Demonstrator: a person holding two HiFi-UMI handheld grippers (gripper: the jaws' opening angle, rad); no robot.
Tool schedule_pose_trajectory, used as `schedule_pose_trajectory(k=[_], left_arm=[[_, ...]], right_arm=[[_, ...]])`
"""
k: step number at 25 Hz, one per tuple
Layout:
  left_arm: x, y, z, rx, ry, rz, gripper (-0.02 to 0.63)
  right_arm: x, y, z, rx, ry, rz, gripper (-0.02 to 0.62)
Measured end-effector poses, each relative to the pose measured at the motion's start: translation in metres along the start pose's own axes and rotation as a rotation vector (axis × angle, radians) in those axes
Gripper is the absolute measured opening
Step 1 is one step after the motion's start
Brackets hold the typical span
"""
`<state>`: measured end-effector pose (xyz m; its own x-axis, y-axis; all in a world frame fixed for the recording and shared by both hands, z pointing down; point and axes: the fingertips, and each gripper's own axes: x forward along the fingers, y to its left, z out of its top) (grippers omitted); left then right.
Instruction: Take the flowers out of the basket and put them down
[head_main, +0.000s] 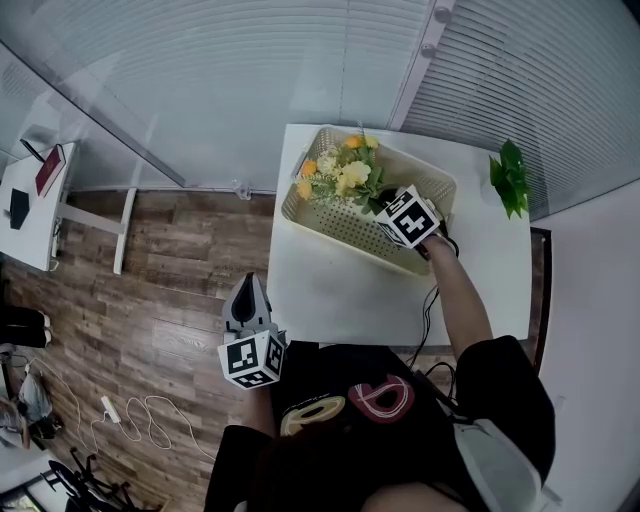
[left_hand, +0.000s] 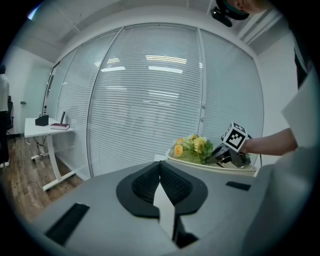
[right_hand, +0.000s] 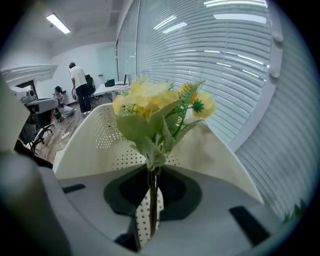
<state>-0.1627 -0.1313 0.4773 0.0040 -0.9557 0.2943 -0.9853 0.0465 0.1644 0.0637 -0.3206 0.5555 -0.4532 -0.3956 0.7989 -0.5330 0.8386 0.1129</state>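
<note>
Your right gripper (right_hand: 150, 200) has its jaws nearly together, clamped on the thin stems of the flowers (right_hand: 155, 107). Only the right gripper view shows this grip: the stems run straight down between the 2 pads, and the yellow and orange heads and green leaves fan out just beyond the tips. Behind the bunch, that view shows the perforated inner wall of the cream basket (right_hand: 95, 145) curving round both sides of the tool.

The head view hides the pinch under the marker cube, but it gives you the layout. Your right gripper (head_main: 385, 205) reaches into the basket (head_main: 330, 235), which appears tilted on the white table (head_main: 340, 290), and the flowers (head_main: 340, 175) sit ahead of its tips, near the basket's far rim. A small green plant (head_main: 510, 178) stands on the table off to that tool's right, well apart from the basket.

Your left gripper (head_main: 247, 295) hangs off the near left edge of the table, over the wooden floor, well apart from the basket. The left gripper view shows its jaws (left_hand: 162, 195) closed together with nothing between them. Far ahead of them and to their right, it shows the flowers (left_hand: 192, 147) from the side, rising above the basket's rim (left_hand: 210, 165), with your other tool's marker cube beside them. Whether the stem ends clear the basket floor, no view shows.

A white side desk (left_hand: 47, 127) stands far off to the left gripper's left, by the glass wall with blinds.
</note>
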Motion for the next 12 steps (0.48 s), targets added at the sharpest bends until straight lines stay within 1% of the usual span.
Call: schedule_pose_trajectory(k=[6,12], left_arm=[[-0.004,-0.003,0.0,0.001,-0.007,-0.017,0.017],[-0.001,-0.012,0.0,-0.009,-0.012,-0.058,0.017]], right_arm=[[-0.018,0.002,0.013,0.051,-0.061,-0.008,0.048],[-0.041,0.001,0.027,0.052,-0.127,-0.05,0.048]])
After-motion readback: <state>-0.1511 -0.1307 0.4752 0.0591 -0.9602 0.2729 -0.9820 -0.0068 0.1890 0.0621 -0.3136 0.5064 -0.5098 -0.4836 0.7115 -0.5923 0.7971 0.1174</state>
